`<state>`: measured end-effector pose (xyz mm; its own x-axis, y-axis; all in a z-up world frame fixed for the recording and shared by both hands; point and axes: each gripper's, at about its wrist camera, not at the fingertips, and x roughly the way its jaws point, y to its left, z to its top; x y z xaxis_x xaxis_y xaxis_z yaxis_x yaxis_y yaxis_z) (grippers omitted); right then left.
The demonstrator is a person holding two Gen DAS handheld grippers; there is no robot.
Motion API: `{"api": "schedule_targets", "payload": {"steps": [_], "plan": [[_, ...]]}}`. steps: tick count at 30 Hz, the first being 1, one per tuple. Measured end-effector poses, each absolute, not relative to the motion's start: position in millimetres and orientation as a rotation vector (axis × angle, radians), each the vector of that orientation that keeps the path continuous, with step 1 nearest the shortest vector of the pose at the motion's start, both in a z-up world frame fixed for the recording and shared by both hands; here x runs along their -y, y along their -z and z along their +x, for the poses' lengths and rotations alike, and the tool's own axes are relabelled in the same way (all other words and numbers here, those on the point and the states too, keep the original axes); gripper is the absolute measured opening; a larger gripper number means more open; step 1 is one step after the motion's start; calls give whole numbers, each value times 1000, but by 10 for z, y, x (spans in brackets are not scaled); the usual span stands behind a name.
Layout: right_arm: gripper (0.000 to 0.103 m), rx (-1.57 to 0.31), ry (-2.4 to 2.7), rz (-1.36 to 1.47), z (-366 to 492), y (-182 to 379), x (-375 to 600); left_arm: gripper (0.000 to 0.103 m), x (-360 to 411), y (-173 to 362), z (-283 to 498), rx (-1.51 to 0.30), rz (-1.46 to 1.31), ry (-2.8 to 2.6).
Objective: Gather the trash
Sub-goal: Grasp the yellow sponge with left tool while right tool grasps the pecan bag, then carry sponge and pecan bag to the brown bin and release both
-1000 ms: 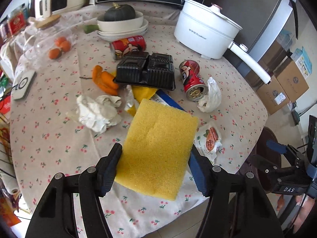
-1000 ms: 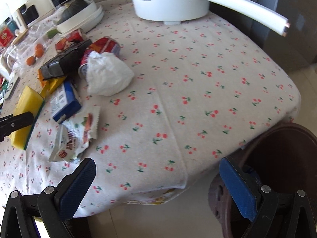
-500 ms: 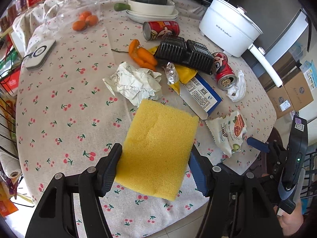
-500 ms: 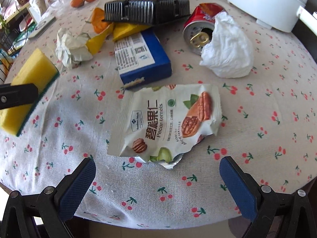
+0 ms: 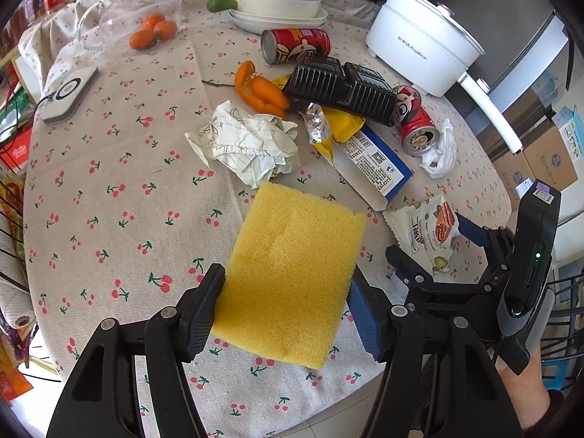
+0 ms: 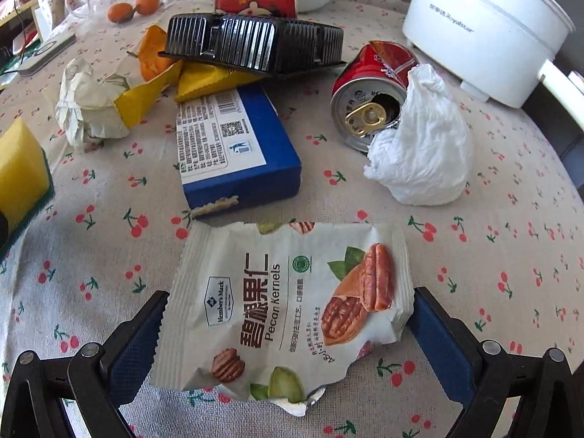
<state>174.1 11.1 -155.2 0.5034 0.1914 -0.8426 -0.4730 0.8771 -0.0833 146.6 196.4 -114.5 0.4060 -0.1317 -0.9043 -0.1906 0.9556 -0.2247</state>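
Straddling the pecan wrapper [image 6: 284, 303], the right gripper [image 6: 286, 328] is standing wide apart — close low, pinching both edges; left gripper [image 5: 284, 314] is clamping the sponge [image 5: 292, 273].

The tablecloth [image 5: 109, 168] is beige, printed with small red cherries on green stems. A plain yellow sponge [image 5: 292, 273] fills the lower middle of the left view. Above it lie crumpled white paper [image 5: 252, 142], orange peppers [image 5: 261, 91], a ribbed black tray [image 5: 343, 87] and red cans [image 5: 414, 124]. The box [image 6: 233, 146] is blue with a white label; the wrapper [image 6: 288, 310] is white with brown pecans.
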Motion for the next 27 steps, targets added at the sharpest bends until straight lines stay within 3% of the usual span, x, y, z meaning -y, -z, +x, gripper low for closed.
{"api": "schedule_targets", "payload": {"steps": [12,27], "plan": [[70,-946,-474,-251,1654,1323,62,68,-1849,1053,1446,-1136,-308,-25],[70,-892,-412,-199,1516,915,751,68,-1242,943,1556,-1124,-251,52]]}}
